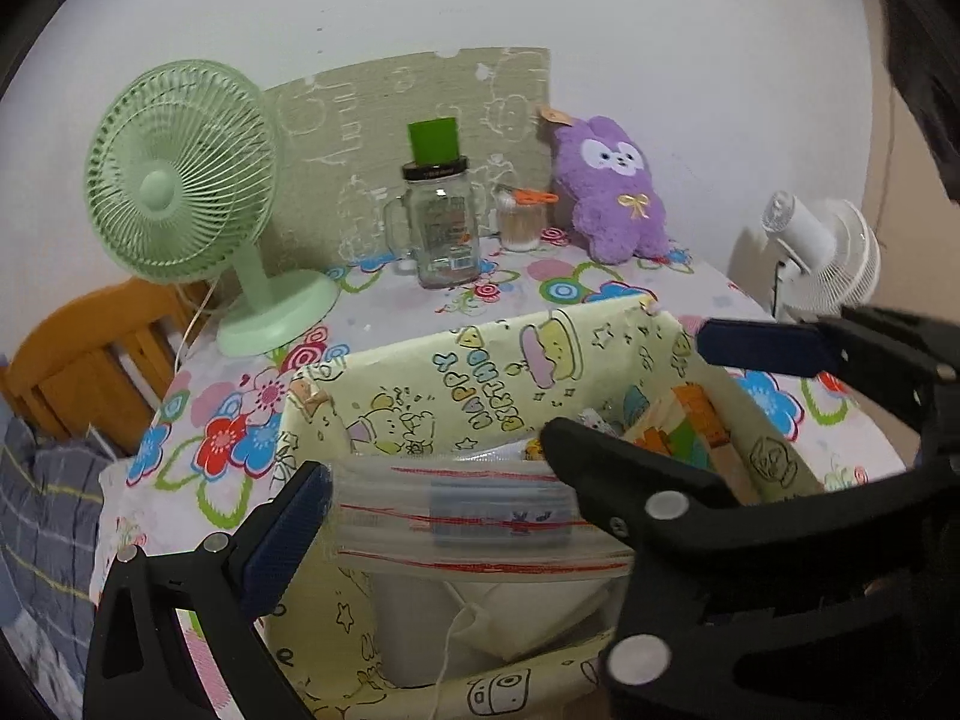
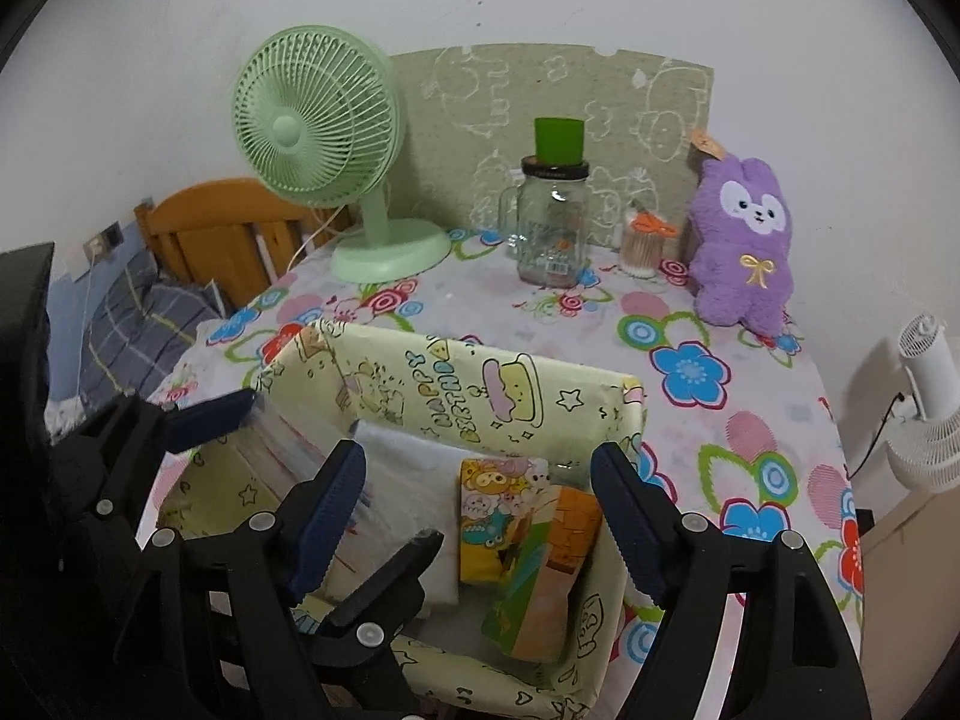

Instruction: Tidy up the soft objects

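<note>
The table (image 2: 750, 450), under a flowered cloth, carries a yellow cartoon-print box (image 2: 456, 378) at its near edge, and most of the sorting looks done: inside the box stand a stack of clear zip bags (image 1: 480, 516), a white folded piece (image 2: 414, 468) and a colourful cartoon tissue pack (image 2: 528, 540), the pack at the box's right side. What seems left is the purple plush toy (image 2: 741, 240), upright at the far right corner, well apart from the box

The left gripper (image 1: 438, 480) hangs over the box's left side, its fingers (image 1: 282, 534) on either side of the zip bags' top edge; whether they pinch it I cannot tell. The right gripper (image 2: 480, 492) hovers over the tissue pack with jaws spread wide and nothing pressed between them

Along the far edge stand a green desk fan (image 2: 324, 138) at the left corner, a glass mug jar (image 2: 552, 222) with a green cap, and a cotton swab pot (image 2: 642, 246) just beside the plush. The pot looks the likeliest thing to get knocked in a reach for the toy
</note>
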Demonstrator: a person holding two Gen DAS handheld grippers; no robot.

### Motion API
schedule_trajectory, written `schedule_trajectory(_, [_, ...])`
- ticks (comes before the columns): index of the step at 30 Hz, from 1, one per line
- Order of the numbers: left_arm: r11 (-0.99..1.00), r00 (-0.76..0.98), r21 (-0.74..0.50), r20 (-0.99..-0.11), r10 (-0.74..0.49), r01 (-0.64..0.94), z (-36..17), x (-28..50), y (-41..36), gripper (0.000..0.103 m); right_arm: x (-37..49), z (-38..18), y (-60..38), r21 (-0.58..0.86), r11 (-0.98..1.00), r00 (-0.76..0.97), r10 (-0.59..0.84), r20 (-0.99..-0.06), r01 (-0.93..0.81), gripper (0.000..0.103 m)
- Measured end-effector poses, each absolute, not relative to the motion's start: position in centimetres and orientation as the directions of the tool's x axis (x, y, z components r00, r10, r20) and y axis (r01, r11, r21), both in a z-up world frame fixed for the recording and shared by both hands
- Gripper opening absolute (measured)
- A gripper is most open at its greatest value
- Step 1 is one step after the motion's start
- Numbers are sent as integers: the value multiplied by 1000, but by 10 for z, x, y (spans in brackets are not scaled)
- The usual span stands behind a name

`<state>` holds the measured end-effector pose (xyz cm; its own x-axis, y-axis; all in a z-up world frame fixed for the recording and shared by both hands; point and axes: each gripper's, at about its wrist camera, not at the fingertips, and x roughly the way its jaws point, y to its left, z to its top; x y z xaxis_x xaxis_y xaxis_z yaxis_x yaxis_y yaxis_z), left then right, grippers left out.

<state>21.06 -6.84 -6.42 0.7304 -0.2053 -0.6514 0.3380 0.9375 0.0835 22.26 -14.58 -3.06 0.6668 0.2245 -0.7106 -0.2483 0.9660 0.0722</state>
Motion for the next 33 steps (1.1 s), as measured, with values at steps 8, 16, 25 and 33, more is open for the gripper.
schedule_trajectory(8, [921,721,103,-658,-220,375,-67,210,-72,101,229,-36,-145,40,964,640,206,-740,-264,80])
schedule_trajectory(16, [913,712,96,-660,-240,396,-67,209,-75,103,233,-42,-150,-27,978,661,119,-741,-207,80])
schedule_trajectory(25, [907,707,102,-663,-245,409,-67,208,-75,103,227,-38,-153,21,965,639,190,-746,-261,80])
schedule_trajectory(33, [884,692,118,-672,-265,452,-66,209,-77,103,226,-30,-149,3,928,598,242,-764,-372,80])
